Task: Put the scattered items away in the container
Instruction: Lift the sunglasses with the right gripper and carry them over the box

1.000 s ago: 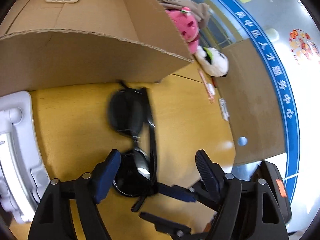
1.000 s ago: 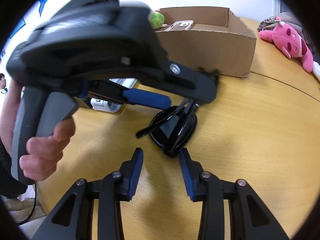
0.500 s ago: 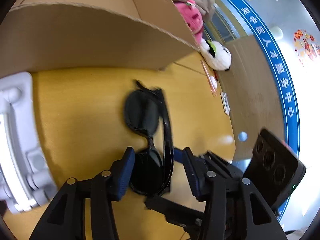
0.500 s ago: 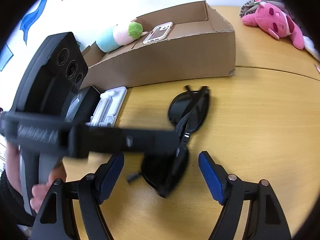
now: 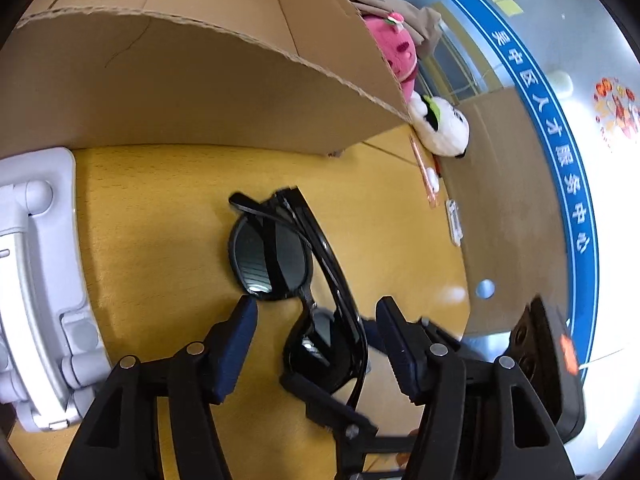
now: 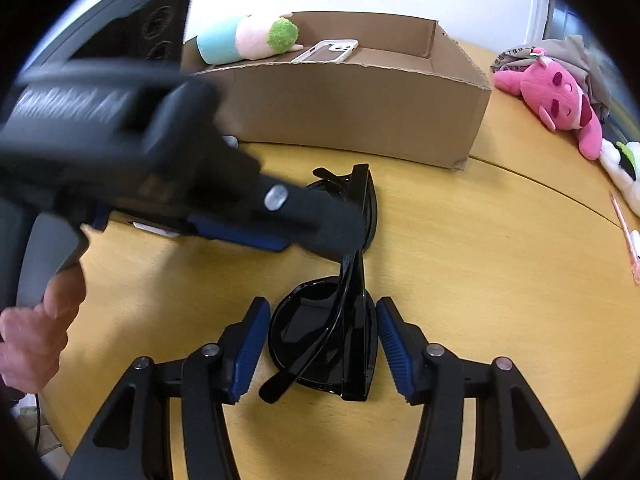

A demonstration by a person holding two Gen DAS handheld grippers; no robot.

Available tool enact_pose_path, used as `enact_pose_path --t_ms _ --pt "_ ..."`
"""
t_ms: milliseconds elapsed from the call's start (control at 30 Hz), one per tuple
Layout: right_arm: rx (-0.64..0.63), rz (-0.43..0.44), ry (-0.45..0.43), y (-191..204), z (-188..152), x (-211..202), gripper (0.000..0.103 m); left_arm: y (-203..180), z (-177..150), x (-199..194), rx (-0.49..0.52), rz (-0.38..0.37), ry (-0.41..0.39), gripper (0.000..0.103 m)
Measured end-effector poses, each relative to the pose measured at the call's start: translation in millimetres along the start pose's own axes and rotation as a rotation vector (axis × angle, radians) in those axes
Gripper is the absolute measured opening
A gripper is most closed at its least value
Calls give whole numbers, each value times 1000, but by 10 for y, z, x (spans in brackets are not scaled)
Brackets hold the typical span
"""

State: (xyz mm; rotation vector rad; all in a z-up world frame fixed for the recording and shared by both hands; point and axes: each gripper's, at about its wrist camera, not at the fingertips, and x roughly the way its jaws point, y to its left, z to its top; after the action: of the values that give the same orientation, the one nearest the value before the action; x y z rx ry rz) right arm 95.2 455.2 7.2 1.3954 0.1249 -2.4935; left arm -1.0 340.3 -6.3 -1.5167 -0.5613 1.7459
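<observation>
Black folded sunglasses [image 5: 280, 264] lie on the yellow table in front of the cardboard box [image 5: 200, 80]. My left gripper [image 5: 316, 332] straddles their near lens; its jaws are opening and the pads stand clear of the frame. In the right wrist view the sunglasses [image 6: 332, 332] sit between the blue pads of my right gripper [image 6: 322, 344], whose jaws are closing, with thin gaps left on both sides. The left gripper's finger [image 6: 240, 236] crosses that view, blurred, above the far lens, held by a hand [image 6: 36, 340].
The box [image 6: 360, 112] holds a white phone case [image 6: 326, 50] and a teal-pink-green plush [image 6: 248, 40]. A pink plush [image 6: 556, 96], a white panda plush [image 5: 444, 124] and a pink pen [image 6: 628, 236] lie to the right. A white device [image 5: 32, 280] lies to the left.
The right jaws spread wide around the near lens, then narrowed onto it. The left jaws narrowed, then widened again. The sunglasses shifted slightly on the table.
</observation>
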Motion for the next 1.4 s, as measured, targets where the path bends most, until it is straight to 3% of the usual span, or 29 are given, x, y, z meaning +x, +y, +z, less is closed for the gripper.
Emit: enact_pose_path --t_ms 33,67,233,333,367,533,600,667,833,1033,1400 --pt "5 7 -4 2 -3 2 53 1 17 5 -5 -6 -1 67" --pt "11 17 -8 -10 -16 -13 37 2 33 11 -7 -10 -4 68" --pt "29 25 -19 -94 -26 -50 35 -63 58 59 9 1 -4 68" --pt "44 32 -25 -126 -30 -50 35 -76 32 82 28 34 13 46" --pt "54 41 -28 -146 -33 -49 35 -53 17 106 16 17 34 33" --pt "60 55 -34 -171 -46 -44 34 -115 -61 114 41 25 35 30" --pt "64 70 -36 -184 -53 -50 25 -143 -76 117 46 2 43 9" --pt "57 77 -51 -168 -49 -78 20 -186 -103 118 61 11 47 9" --pt "51 84 -63 -121 -43 -131 20 -238 -126 67 74 47 34 9" --pt "41 100 -111 -39 38 -315 19 -413 -101 -188 105 64 -33 7" --pt "-21 123 -280 20 766 -805 16 -867 376 -951 205 82 -192 7"
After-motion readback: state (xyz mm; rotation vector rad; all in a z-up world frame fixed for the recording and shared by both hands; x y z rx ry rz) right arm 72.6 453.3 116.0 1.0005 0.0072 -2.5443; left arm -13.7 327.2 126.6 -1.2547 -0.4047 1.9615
